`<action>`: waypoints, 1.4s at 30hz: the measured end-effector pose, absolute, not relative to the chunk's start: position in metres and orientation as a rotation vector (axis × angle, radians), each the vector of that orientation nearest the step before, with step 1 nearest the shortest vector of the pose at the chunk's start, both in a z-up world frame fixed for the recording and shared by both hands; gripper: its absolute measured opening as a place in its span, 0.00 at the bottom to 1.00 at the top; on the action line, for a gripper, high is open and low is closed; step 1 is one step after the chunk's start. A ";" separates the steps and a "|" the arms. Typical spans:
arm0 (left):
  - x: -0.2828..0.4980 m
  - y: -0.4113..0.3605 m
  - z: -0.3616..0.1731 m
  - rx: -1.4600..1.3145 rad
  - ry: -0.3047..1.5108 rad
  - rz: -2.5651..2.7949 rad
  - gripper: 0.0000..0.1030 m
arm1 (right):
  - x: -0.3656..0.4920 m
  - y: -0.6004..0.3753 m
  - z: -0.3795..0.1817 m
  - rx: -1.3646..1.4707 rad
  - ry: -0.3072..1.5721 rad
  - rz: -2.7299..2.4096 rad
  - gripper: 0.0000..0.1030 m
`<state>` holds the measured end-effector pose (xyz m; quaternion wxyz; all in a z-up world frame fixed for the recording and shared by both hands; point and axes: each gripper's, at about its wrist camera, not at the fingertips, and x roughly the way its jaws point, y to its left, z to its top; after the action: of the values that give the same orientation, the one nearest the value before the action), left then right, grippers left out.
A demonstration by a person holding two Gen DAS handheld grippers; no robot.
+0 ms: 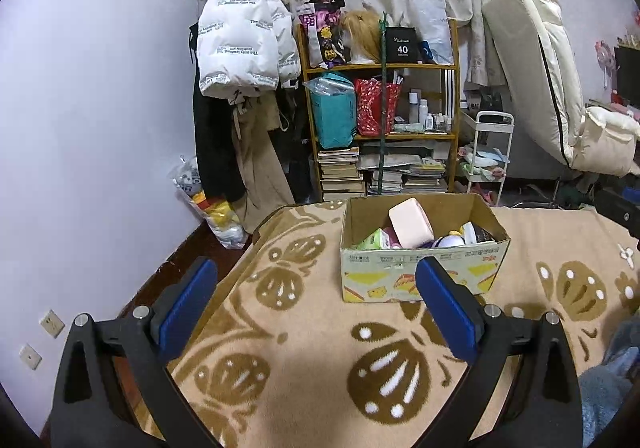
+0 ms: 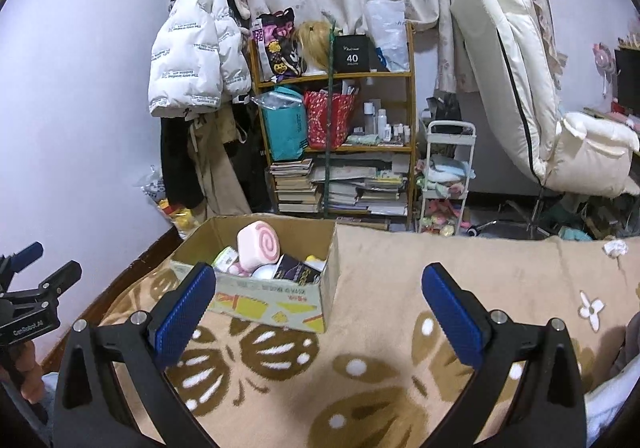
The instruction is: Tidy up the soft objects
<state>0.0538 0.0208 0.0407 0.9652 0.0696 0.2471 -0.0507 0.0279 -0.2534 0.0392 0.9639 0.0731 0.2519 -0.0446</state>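
A cardboard box (image 1: 424, 276) sits on the beige patterned blanket (image 1: 304, 328). It holds several soft items, with a pink swirl-roll cushion (image 1: 410, 222) on top; the cushion also shows in the right wrist view (image 2: 258, 246), inside the box (image 2: 276, 304). My left gripper (image 1: 316, 276) is open and empty, just in front of the box. My right gripper (image 2: 318, 280) is open and empty, its left finger near the box's front. The left gripper shows at the left edge of the right wrist view (image 2: 36, 280).
A wooden shelf (image 1: 380, 104) with bags, bottles and stacked books stands behind the bed. A white puffer jacket (image 1: 244, 32) hangs by the wall. A white trolley (image 2: 446, 176) and a cream recliner (image 2: 532, 88) stand to the right. Blue fleece (image 1: 612, 388) lies at the right edge.
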 end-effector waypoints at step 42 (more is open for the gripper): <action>0.032 0.031 0.027 0.141 0.444 -0.076 0.96 | 0.009 -0.224 0.019 0.062 0.447 -0.084 1.00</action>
<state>0.0316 0.0309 0.0272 0.9723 0.0697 0.2197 -0.0377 0.0087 -0.2242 0.0192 0.9738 0.0306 0.2215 -0.0416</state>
